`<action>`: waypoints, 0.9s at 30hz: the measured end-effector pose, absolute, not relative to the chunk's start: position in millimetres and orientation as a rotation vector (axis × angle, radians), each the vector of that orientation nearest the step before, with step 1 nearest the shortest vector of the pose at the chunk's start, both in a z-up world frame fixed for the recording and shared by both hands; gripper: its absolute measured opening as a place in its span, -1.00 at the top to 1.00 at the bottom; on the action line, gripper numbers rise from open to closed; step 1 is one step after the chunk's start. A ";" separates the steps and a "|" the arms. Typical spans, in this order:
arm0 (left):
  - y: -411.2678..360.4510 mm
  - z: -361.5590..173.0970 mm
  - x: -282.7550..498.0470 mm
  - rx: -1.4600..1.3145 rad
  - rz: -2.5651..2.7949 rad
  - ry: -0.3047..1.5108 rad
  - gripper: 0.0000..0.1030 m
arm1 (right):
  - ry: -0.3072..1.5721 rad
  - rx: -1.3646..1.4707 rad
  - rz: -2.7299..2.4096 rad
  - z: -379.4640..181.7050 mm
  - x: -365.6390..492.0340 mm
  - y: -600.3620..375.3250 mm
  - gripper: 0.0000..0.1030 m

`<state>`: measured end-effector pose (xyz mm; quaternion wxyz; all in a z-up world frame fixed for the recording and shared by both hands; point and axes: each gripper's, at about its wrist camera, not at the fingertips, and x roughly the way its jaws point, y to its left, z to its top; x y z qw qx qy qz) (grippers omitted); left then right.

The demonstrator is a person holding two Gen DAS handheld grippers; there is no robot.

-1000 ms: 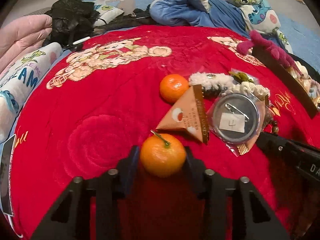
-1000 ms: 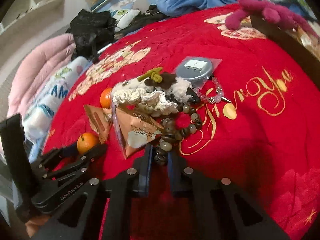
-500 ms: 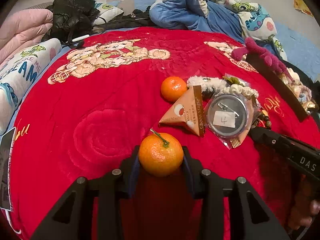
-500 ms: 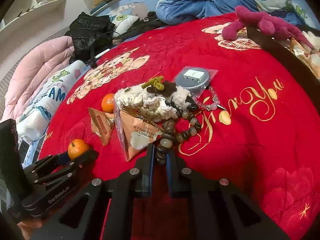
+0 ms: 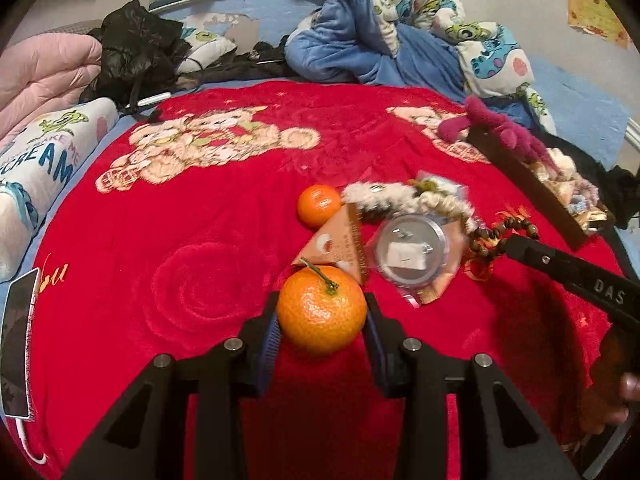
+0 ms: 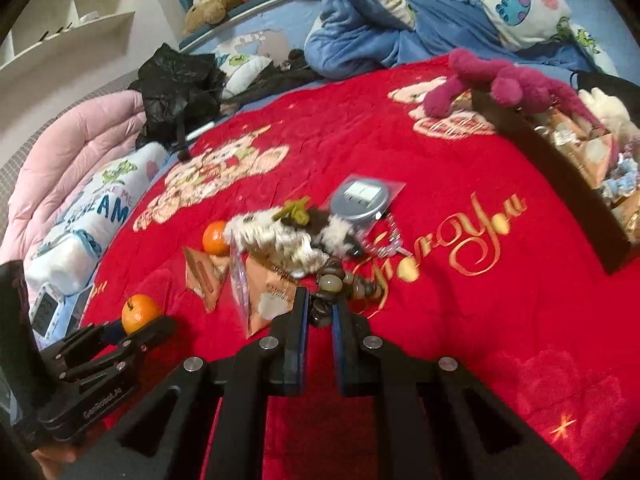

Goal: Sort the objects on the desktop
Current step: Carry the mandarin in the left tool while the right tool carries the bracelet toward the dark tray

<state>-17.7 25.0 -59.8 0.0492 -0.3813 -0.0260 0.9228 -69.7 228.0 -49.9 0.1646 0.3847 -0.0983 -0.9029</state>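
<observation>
My left gripper (image 5: 322,312) is shut on a stemmed tangerine (image 5: 322,307), held just above the red blanket (image 5: 180,240); the same tangerine (image 6: 138,312) shows in the right wrist view at lower left. My right gripper (image 6: 320,308) is shut on a brown bead bracelet (image 6: 340,286), whose beads trail up off the blanket; the bead bracelet (image 5: 500,232) hangs from that gripper's tip in the left wrist view. A second tangerine (image 5: 319,205), a triangular snack packet (image 5: 340,242), a round silver tin in a bag (image 5: 412,250) and a fluffy white scrunchie (image 5: 400,196) lie in a heap.
A dark tray (image 6: 560,176) with plush toys and packets stands at the right edge. A pink plush (image 6: 508,80) lies on its far end. Blue bedding (image 5: 380,40), a black bag (image 5: 136,52) and a pillow (image 5: 40,160) ring the blanket. A phone (image 5: 18,344) lies at far left.
Both grippers have risen from the blanket, the left carrying the tangerine and the right pulling the bead bracelet up out of the heap.
</observation>
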 end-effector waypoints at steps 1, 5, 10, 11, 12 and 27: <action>27.3 -57.7 -16.2 -1.152 2.804 -0.086 0.24 | -0.283 1.087 -2.581 -47.9 -68.7 230.1 0.79; 40.7 -50.2 -11.7 -1.111 2.793 -0.072 0.24 | -0.300 1.060 -2.596 -41.3 -66.7 240.5 0.79; 62.3 -45.5 -9.9 -1.072 2.764 -0.052 0.23 | -0.305 1.062 -2.601 -41.9 -63.1 251.8 0.78; 66.5 -45.1 -10.4 -1.065 2.761 -0.048 0.23 | -0.300 1.063 -2.603 -42.2 -62.0 254.5 0.78; 70.5 -44.7 -10.9 -1.059 2.753 -0.044 0.23 | -0.301 1.063 -2.605 -42.3 -61.2 256.8 0.78; 153.3 -46.0 -4.9 -1.001 2.620 0.024 0.23 | -0.401 0.997 -2.670 -27.3 -37.6 316.6 0.78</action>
